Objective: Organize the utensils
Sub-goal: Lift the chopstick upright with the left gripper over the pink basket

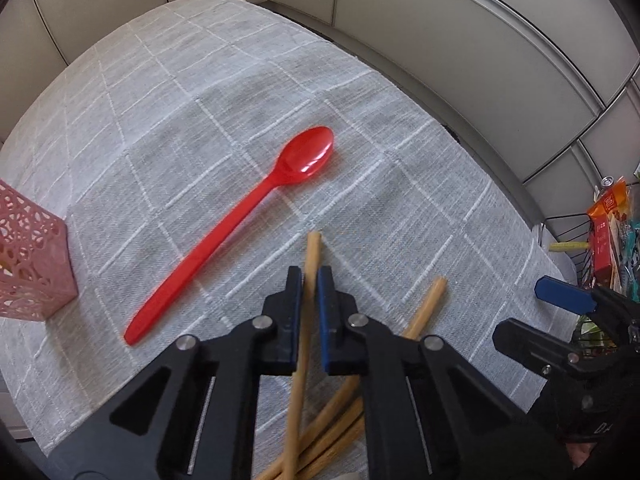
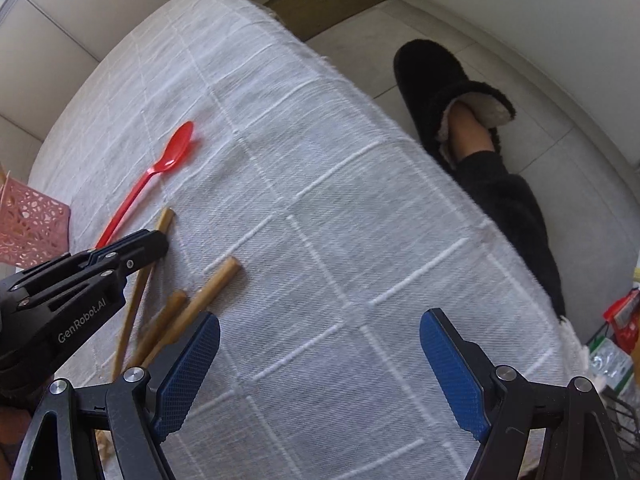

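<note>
Now left gripper (image 1: 309,280) pinching one wooden chopstick (image 1: 311,252), red spoon (image 1: 240,216) just left of it, right gripper (image 2: 320,344) spread wide, more chopsticks (image 2: 216,280) beside its left finger.

on the tablecloth (image 1: 248,80), a spoon (image 1: 240,216) lies diagonally near the middle — its bowl toward the far edge. a lattice holder (image 1: 28,256) stands at the left edge. loose chopsticks (image 1: 424,308) lie crossed at the near edge, right of the spoon — one (image 1: 310,256) sits between the left gripper (image 1: 310,280) fingers.

glossy plastic spoon (image 1: 248,208), woven tablecloth (image 1: 400,168)
</note>
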`<action>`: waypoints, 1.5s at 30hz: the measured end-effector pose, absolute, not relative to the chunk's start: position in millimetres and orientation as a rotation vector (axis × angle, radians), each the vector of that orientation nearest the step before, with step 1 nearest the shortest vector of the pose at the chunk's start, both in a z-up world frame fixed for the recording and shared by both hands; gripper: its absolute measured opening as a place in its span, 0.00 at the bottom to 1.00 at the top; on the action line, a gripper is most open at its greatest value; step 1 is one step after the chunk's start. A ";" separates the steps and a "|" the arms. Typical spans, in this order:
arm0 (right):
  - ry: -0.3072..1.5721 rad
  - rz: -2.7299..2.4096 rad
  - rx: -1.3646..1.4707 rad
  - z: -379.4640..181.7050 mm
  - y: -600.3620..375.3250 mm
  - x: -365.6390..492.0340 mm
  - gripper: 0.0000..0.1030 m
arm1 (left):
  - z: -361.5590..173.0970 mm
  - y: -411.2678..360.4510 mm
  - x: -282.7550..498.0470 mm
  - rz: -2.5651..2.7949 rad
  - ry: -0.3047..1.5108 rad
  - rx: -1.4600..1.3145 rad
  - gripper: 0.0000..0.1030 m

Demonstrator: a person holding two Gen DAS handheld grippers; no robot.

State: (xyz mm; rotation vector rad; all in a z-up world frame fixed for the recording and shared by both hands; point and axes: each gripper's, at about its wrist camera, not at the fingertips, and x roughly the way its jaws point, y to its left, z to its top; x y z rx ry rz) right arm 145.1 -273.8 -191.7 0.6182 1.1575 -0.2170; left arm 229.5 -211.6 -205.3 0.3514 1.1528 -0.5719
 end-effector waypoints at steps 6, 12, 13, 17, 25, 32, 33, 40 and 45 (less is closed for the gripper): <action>1.158 -0.202 0.654 -194.2 -260.5 161.6 0.82 | -183.7 -179.1 231.9 -0.511 1.118 0.341 0.08; 1.183 -0.225 0.642 -199.2 -245.7 181.8 0.64 | -159.7 -140.3 227.6 -0.466 1.097 0.272 0.08; 1.179 -0.242 0.622 -198.1 -242.7 184.8 0.64 | -157.3 -134.2 224.8 -0.460 1.099 0.257 0.08; 1.187 -0.294 0.586 -198.4 -230.5 194.6 0.55 | -147.6 -113.9 220.3 -0.434 1.092 0.221 0.08; 1.192 -0.445 0.476 -199.8 -210.8 208.2 0.47 | -135.8 -89.1 212.9 -0.409 1.072 0.171 0.08; 1.152 -0.543 0.437 -199.8 -205.4 216.2 0.20 | -126.5 -70.8 210.6 -0.398 1.057 0.125 0.08; 1.151 -0.542 0.446 -200.4 -205.2 217.5 0.13 | -126.0 -68.9 210.7 -0.396 1.055 0.117 0.08; 1.107 -0.512 0.481 -198.4 -206.2 231.3 0.10 | -118.1 -46.1 211.8 -0.355 1.032 0.068 0.08; 1.016 -0.463 0.500 -176.1 -204.1 230.1 0.10 | -104.4 -28.4 211.5 -0.321 0.982 0.032 0.08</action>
